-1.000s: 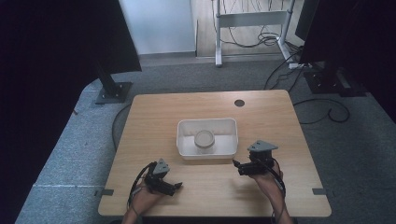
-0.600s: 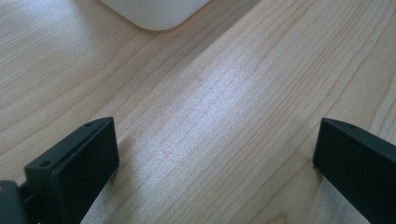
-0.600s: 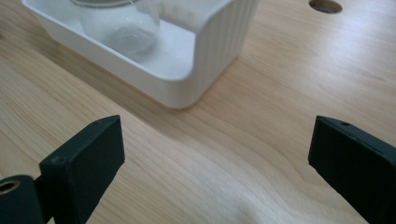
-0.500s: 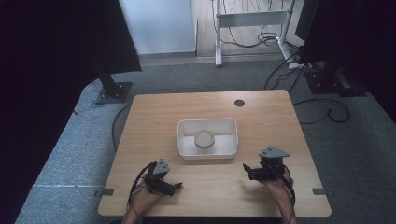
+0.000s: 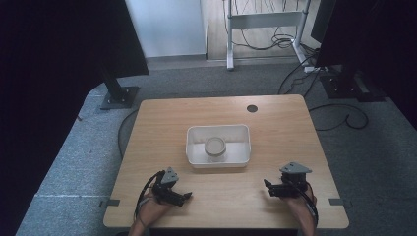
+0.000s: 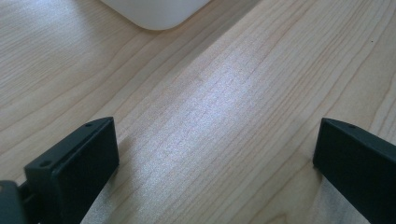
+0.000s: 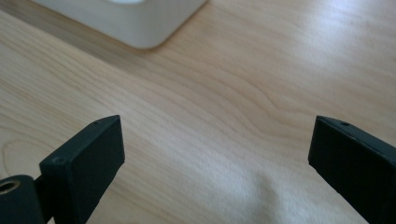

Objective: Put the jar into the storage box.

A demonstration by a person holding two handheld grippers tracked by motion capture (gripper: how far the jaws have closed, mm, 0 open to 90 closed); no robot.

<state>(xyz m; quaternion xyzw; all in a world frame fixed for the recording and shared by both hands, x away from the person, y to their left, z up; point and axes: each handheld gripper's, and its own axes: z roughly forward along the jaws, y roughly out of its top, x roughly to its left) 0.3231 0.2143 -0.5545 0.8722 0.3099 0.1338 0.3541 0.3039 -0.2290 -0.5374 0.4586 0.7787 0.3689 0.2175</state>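
The left gripper (image 5: 186, 198) rests low over the near left part of the wooden table (image 5: 275, 123), held in a hand (image 5: 150, 211) that comes in from the near edge. Its jaws stand wide apart with bare wood between them, and they hold nothing. In the left gripper view, a rounded corner of the white tub (image 6: 154, 13) lies beyond the jaws, apart from them. At the middle of the table sits that white rectangular tub (image 5: 196, 147), well apart from both grippers. Inside it, slightly left of its centre, stands a small round cup (image 5: 215, 146), pale in colour; its contents cannot be told. A dark round hole (image 5: 252, 108) marks the table top toward the far edge, right of centre. The right gripper (image 5: 266, 185) sits over the near right part of the table, a grey three-cornered plate on top of it. Its jaws are likewise spread wide over bare wood and grip nothing. In the right gripper view, a corner of the tub (image 7: 140, 23) shows ahead, clear of the jaws.
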